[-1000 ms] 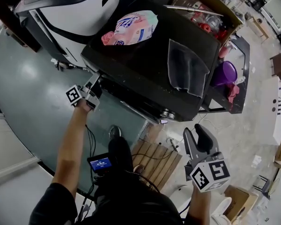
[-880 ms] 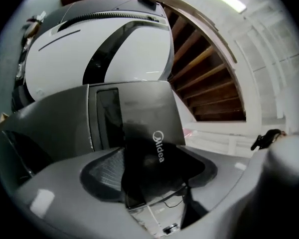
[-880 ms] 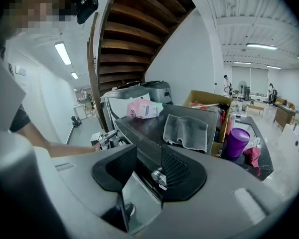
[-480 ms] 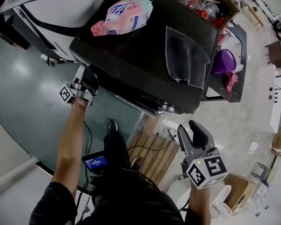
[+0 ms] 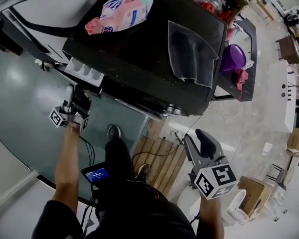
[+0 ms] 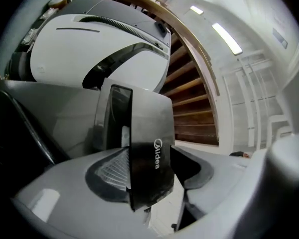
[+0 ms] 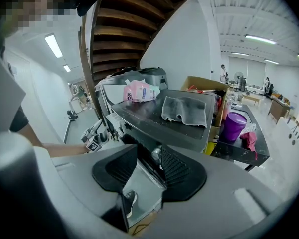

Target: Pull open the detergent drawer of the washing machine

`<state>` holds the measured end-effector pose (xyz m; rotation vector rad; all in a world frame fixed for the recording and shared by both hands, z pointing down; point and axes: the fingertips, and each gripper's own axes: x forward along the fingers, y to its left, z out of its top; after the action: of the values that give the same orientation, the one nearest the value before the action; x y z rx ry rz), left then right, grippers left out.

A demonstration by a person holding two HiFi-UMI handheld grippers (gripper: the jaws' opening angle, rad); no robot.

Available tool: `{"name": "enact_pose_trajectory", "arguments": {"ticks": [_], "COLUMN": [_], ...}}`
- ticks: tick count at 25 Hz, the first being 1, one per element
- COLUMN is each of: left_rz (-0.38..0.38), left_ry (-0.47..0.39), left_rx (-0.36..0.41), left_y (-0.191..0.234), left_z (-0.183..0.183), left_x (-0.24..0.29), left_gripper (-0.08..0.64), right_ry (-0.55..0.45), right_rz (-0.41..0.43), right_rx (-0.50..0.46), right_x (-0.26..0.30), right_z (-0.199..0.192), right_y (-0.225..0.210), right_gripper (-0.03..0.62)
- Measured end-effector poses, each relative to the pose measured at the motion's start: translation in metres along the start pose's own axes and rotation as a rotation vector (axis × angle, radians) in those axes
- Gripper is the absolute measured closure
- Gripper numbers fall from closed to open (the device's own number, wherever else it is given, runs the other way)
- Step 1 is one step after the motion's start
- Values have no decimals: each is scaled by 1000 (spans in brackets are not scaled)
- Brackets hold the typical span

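A bag [image 5: 120,11] and a cloth [image 5: 192,54] lie on top of the washing machine [image 5: 144,59], bag left of cloth. The detergent drawer [image 5: 84,69] sticks out at its front left. A bucket [image 5: 233,59] sits to its right.

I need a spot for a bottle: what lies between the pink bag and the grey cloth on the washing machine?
Nothing: in the head view, only bare black machine top separates the pink bag and the grey cloth.
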<state>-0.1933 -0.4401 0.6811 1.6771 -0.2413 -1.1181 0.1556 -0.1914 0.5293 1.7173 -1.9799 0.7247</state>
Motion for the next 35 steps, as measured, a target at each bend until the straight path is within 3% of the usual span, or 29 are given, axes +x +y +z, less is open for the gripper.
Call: {"name": "enact_pose_trajectory", "arguments": {"ticks": [4, 11, 12, 15, 20, 23, 35], "left_rz": [15, 48, 64, 83, 174, 223, 261], "left_ry": [14, -44, -57, -79, 6, 10, 26], "left_rx": [14, 27, 30, 63, 135, 155, 294], "left_y": [-19, -21, -21, -24, -19, -26, -139], "left_z": [-4, -4, -5, -7, -10, -11, -28], "left_x": [-25, -34, -40, -56, -57, -67, -99], "left_gripper": [290, 285, 321, 339, 337, 308, 304], "right_ry": [-7, -27, -29, -34, -61, -86, -194], "right_rz": [32, 44, 39, 25, 23, 48, 118], "right_rx": [-1, -6, -3, 7, 20, 13, -15], "right_x": [5, -7, -10, -19, -31, -38, -102], "right_z": [-5, -5, -7, -11, -16, -11, -10], "right_y": [6, 8, 5, -4, -11, -3, 21], "right_gripper": [440, 440, 440, 440, 440, 440, 440]}}
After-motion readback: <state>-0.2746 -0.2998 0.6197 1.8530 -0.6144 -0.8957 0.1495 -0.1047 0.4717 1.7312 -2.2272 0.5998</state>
